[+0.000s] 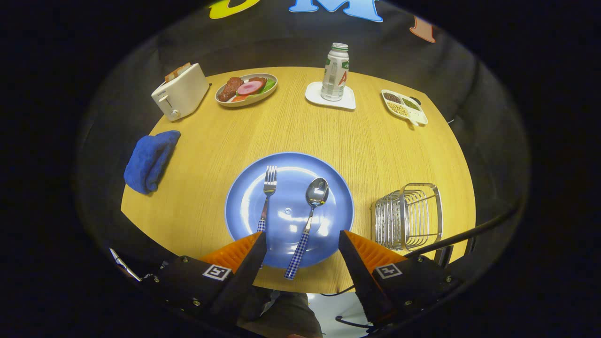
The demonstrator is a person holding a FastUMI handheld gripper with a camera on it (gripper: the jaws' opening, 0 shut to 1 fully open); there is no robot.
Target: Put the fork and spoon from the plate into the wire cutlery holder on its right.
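The fork (pixel 269 188) and the spoon (pixel 313 206) lie side by side on the blue plate (pixel 244 206), fork on the left, spoon on the right. Both have checked handles that point back at me. My claw (pixel 303 240) is wide apart and holds nothing. It hangs over the near edge of the plate. The spoon's handle lies between my two fingers, and the fork's handle runs under my left finger. The wire cutlery holder (pixel 408 217) sits on the desk (pixel 375 145) just to the right of the plate. Farther off I see a blue cloth (pixel 150 160), a toaster (pixel 181 91), a dish of food (pixel 246 88), a bottle (pixel 335 72) on a white coaster (pixel 313 94) and a snack tray (pixel 404 107).
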